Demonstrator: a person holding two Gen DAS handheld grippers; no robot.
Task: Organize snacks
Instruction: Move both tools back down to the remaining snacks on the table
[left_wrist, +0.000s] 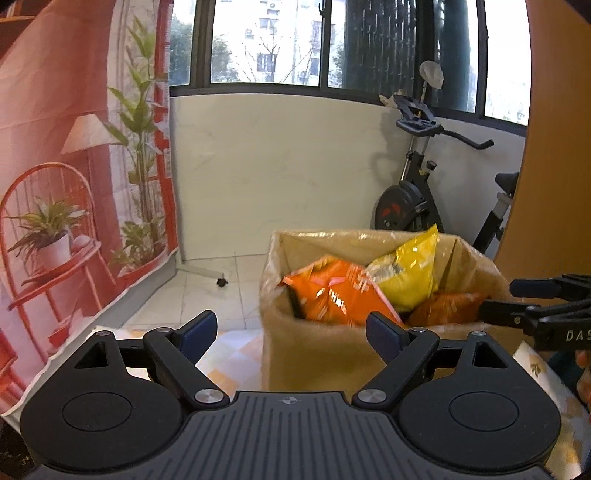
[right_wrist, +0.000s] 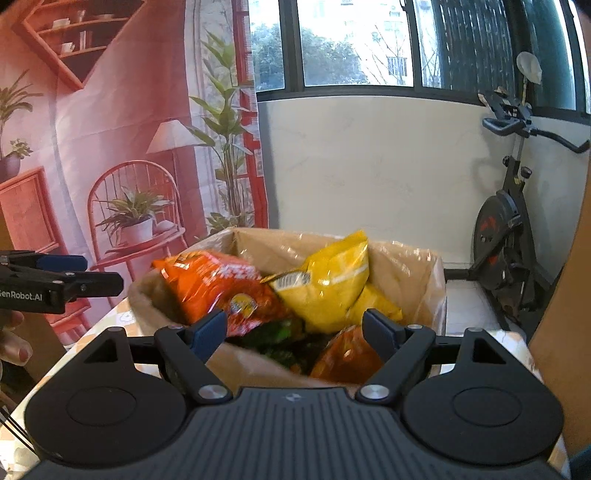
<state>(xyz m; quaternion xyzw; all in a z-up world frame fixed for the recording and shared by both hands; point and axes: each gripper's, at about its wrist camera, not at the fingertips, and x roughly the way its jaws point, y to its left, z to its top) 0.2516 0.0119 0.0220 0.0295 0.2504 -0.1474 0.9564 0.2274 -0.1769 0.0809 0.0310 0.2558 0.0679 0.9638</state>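
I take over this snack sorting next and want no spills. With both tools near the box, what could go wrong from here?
1. The yellow bag and the orange bag stick up above the rim of the cardboard box; a clumsy pull could tip one out.
2. The left tool and right tool, both open, sit close together and might collide.
3. Crinkly bags may slip from the pads.

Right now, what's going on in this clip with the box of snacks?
A person holds two black grippers near an open cardboard box standing on a patterned tablecloth. Inside the box lie a large orange snack bag, a yellow snack bag and a smaller orange packet. Both the left gripper and the right gripper are open and empty, touching nothing.
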